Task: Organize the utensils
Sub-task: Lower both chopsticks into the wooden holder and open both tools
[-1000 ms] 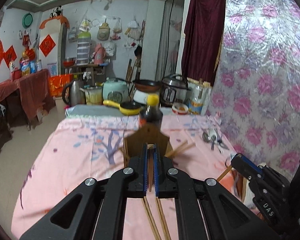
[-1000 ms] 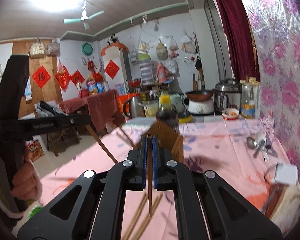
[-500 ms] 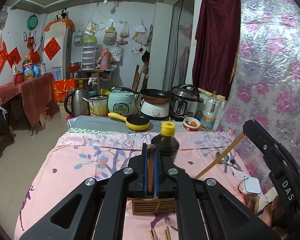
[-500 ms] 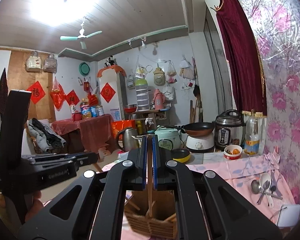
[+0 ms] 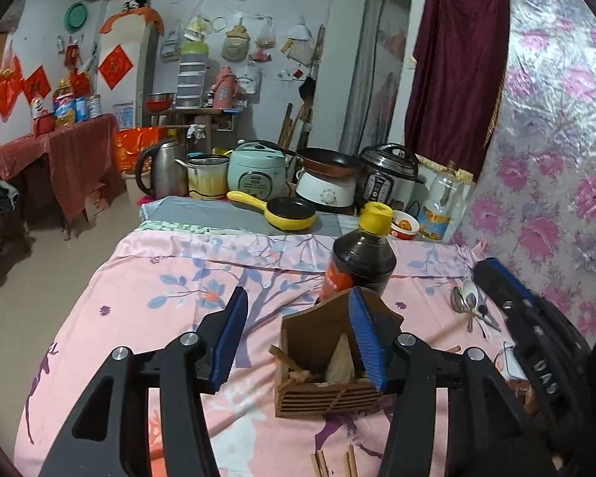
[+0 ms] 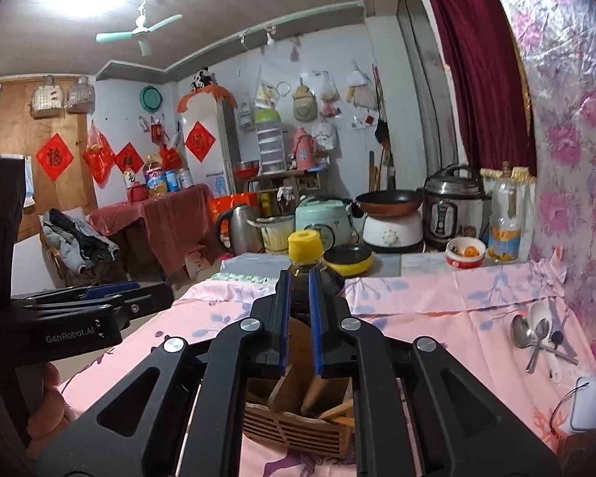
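A table draped in a pink floral cloth carries, at its middle, a brown slatted wooden utensil holder, in which wooden chopsticks now stand; a dark sauce bottle with a yellow cap rises just behind it. The left gripper has just been opening: its blue-padded jaws stand well apart and empty, the right-hand jaw overlapping the holder. The right gripper, directly above the holder, has parted slightly, and nothing is pinched between its pads. Metal and white spoons lie near the wall edge; loose chopsticks remain on the cloth. Judged best practice: lift both tools straight up, clear of the holder, before fetching those.
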Available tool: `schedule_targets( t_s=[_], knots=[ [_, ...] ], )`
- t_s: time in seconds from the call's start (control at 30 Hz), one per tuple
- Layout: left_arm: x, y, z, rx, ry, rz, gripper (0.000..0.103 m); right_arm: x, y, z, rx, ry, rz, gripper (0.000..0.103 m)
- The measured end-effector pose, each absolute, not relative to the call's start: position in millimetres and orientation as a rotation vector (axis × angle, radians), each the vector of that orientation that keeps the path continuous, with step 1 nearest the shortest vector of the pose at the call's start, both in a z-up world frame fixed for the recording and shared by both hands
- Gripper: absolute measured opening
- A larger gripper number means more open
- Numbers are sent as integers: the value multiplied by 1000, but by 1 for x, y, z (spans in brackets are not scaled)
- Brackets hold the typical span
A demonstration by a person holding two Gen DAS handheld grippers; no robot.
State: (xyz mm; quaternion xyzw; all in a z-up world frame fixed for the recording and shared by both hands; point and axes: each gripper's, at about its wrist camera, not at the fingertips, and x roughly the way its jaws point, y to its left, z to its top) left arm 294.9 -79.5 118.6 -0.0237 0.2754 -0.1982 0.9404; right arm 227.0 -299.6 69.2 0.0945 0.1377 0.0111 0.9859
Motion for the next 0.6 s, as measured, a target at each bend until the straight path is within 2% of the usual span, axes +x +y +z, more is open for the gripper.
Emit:
schedule_targets(
  t_s=[0.4,0.6],
  knots=[
    [249,-50,147,-79,495,-330,69,166,-304,102,210,189,6,29],
    [217,-38,154,-86,466,-315,72,130,-293,111,205,162,11,33]
  ],
)
